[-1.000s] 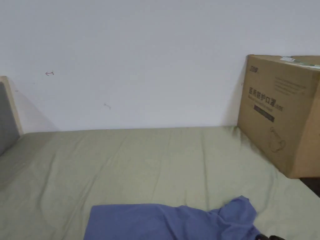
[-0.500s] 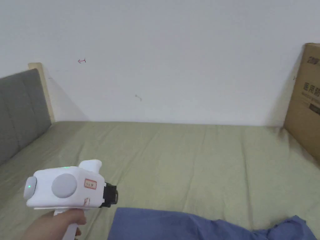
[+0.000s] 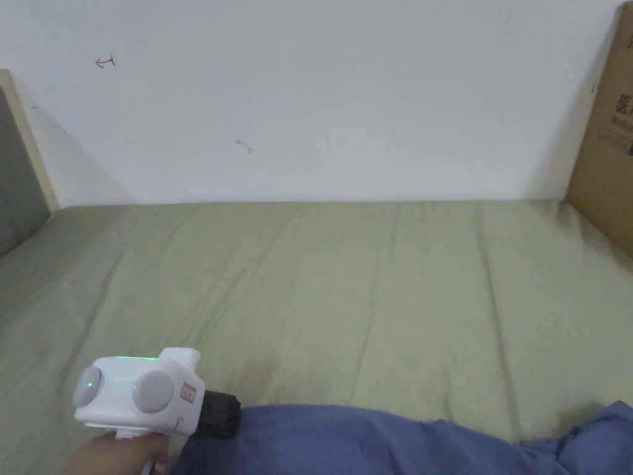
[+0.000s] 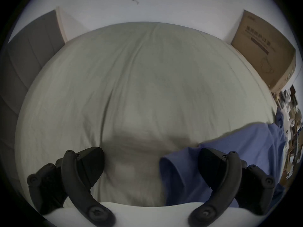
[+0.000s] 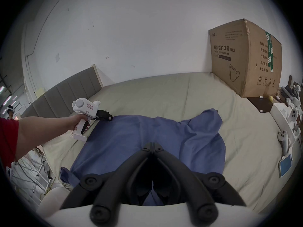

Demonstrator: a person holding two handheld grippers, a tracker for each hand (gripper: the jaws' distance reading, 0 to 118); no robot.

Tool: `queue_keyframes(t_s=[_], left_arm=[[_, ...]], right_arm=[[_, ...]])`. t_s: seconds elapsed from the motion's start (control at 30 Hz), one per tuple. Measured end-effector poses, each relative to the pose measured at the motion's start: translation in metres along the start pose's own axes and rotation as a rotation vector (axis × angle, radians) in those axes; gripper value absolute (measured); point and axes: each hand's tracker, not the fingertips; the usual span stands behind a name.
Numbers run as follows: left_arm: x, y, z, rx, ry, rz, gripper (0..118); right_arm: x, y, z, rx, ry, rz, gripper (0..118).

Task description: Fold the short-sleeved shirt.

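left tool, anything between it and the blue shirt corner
Nothing visible does. The left tool is open at the blue shirt's corner on the bed sheet, with bare sheet in the gap.

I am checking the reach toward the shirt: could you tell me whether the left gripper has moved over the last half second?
Yes. The left gripper has come down and forward to the blue shirt's corner, where earlier bare sheet separated them.
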Motion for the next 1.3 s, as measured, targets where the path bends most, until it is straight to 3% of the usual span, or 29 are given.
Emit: queue_keyframes(t_s=[0.07, 0.17, 0.23, 0.3, 0.43, 0.53, 0.6, 0.63, 0.67, 0.7, 0.73, 0.77, 0.8, 0.87, 0.97, 1.07, 1.13, 1.17, 1.23, 1.27, 1.3], left_arm=[[0.006, -0.001, 0.003, -0.007, 0.021, 0.037, 111], [0.018, -0.004, 0.019, 0.020, 0.048, 0.019, 86], [0.019, -0.005, 0.029, 0.035, 0.040, 0.016, 54], [0.020, -0.008, 0.037, 0.061, 0.045, 0.034, 5], [0.013, -0.003, 0.051, 0.047, 0.036, 0.085, 3], [0.001, 0.006, 0.067, 0.072, 0.018, 0.123, 2], [-0.005, 0.008, 0.080, 0.089, 0.033, 0.110, 2], [-0.007, 0.009, 0.087, 0.098, 0.043, 0.103, 2], [-0.009, 0.008, 0.092, 0.107, 0.057, 0.091, 2], [-0.011, 0.006, 0.096, 0.115, 0.068, 0.079, 2], [-0.014, 0.005, 0.097, 0.117, 0.074, 0.068, 2], [-0.017, 0.004, 0.098, 0.112, 0.079, 0.067, 2], [-0.020, 0.002, 0.098, 0.108, 0.082, 0.068, 2], [-0.025, -0.003, 0.098, 0.096, 0.082, 0.076, 2], [-0.029, -0.013, 0.093, 0.070, 0.092, 0.071, 2], [-0.035, -0.019, 0.083, 0.048, 0.105, 0.054, 2], [-0.037, -0.022, 0.078, 0.036, 0.118, 0.046, 2], [-0.036, -0.025, 0.079, 0.027, 0.118, 0.046, 2], [-0.039, -0.027, 0.077, 0.012, 0.129, 0.071, 2], [-0.040, -0.029, 0.077, 0.006, 0.137, 0.087, 2], [-0.038, -0.031, 0.079, -0.001, 0.133, 0.107, 2]], right_arm=[[-0.002, 0.001, 0.000, -0.005, -0.001, -0.014, 0], [0.000, 0.000, 0.003, 0.004, 0.015, -0.063, 0], [0.002, 0.004, 0.007, 0.005, 0.027, -0.109, 0], [0.013, 0.009, 0.009, 0.017, 0.048, -0.132, 0], [0.045, 0.046, 0.009, 0.130, 0.046, -0.111, 0], [0.091, 0.084, -0.016, 0.121, 0.002, -0.166, 0], [0.126, 0.114, -0.050, 0.028, -0.017, -0.214, 0], [0.146, 0.124, -0.069, -0.016, -0.008, -0.248, 6], [0.161, 0.131, -0.083, -0.045, -0.032, -0.279, 39], [0.173, 0.138, -0.103, -0.105, -0.083, -0.295, 106], [0.186, 0.142, -0.126, -0.186, -0.095, -0.318, 116], [0.195, 0.140, -0.140, -0.158, -0.084, -0.349, 109], [0.202, 0.135, -0.157, -0.206, -0.133, -0.345, 107], [0.206, 0.136, -0.184, -0.307, -0.193, -0.382, 108], [0.210, 0.121, -0.226, -0.498, -0.179, -0.452, 105], [0.206, 0.113, -0.248, -0.581, -0.145, -0.383, 98], [0.197, 0.109, -0.258, -0.615, -0.208, -0.311, 93], [0.195, 0.108, -0.261, -0.619, -0.211, -0.292, 85], [0.193, 0.108, -0.262, -0.646, -0.232, -0.285, 42], [0.194, 0.109, -0.260, -0.641, -0.259, -0.260, 10], [0.195, 0.112, -0.255, -0.625, -0.254, -0.246, 1]])
